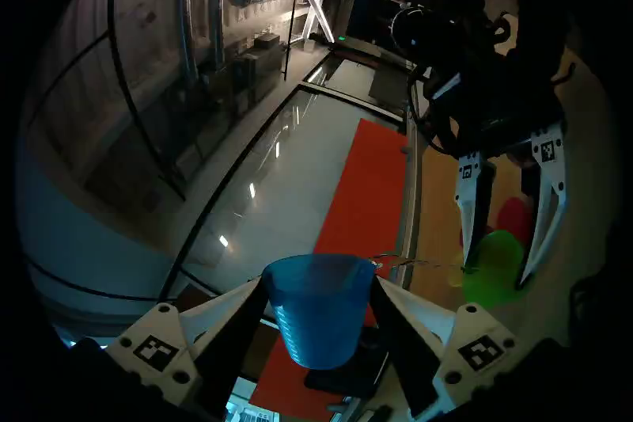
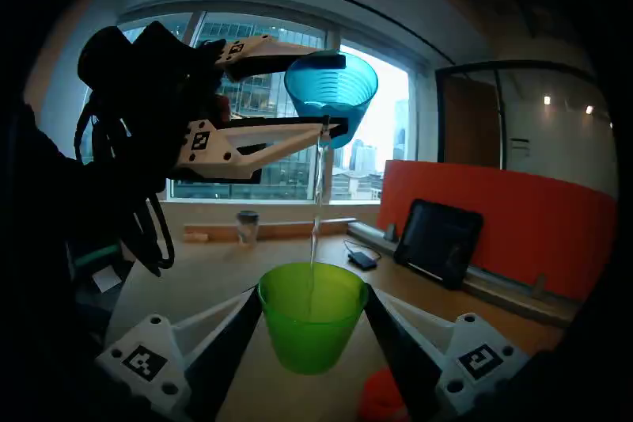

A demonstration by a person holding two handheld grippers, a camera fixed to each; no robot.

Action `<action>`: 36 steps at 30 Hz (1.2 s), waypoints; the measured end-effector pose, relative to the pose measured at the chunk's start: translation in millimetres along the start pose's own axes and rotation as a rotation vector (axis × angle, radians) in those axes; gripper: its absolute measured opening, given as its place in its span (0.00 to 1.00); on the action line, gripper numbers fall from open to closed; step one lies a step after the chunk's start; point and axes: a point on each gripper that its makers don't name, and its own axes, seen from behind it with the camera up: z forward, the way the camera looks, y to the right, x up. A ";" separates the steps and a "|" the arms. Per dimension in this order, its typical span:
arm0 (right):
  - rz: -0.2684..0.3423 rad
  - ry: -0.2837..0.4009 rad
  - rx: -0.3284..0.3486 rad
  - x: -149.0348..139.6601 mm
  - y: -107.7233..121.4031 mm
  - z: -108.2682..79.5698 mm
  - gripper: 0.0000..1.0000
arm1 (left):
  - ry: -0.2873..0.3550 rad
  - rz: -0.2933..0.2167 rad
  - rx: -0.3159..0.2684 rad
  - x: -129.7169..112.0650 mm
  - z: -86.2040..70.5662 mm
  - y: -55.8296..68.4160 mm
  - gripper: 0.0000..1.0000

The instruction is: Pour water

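Left claw [image 1: 319,286], at 6 o'clock in the left gripper view, clamped your tipped blue cup [image 1: 319,327] so water [image 1: 423,264] ran toward the green cup [image 1: 494,273] at 3 o'clock. In the right gripper view, your right claw [image 2: 312,299] gripped that green cup upright at 6 o'clock, directly under the stream [image 2: 318,184], to catch it.

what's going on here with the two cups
A person holds a gripper in each hand and is pouring from one cup to the other. The left gripper is shut on a blue cup, tipped well over, and a thin stream of water falls from its rim. The right gripper is shut on a green cup, held upright below to catch it. How full the green cup is cannot be told.
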 end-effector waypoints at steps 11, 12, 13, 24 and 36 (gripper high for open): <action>0.000 0.008 0.001 2.1 0.8 0.4 0.93 | -0.005 0.035 -0.004 2.4 0.6 -0.7 0.87; 0.000 0.008 0.001 2.1 1.0 0.3 0.93 | -0.005 0.037 -0.004 2.7 0.6 -0.5 0.87; 0.000 0.008 0.001 1.9 1.4 0.2 0.93 | -0.005 0.040 -0.005 3.1 0.7 -0.2 0.87; 0.000 0.011 -0.003 1.8 4.3 -2.2 0.93 | -0.003 0.076 -0.008 4.2 1.3 -1.0 0.87; -0.006 0.013 -0.004 4.2 4.2 -0.8 0.93 | 0.004 0.115 -0.009 6.9 0.1 0.3 0.87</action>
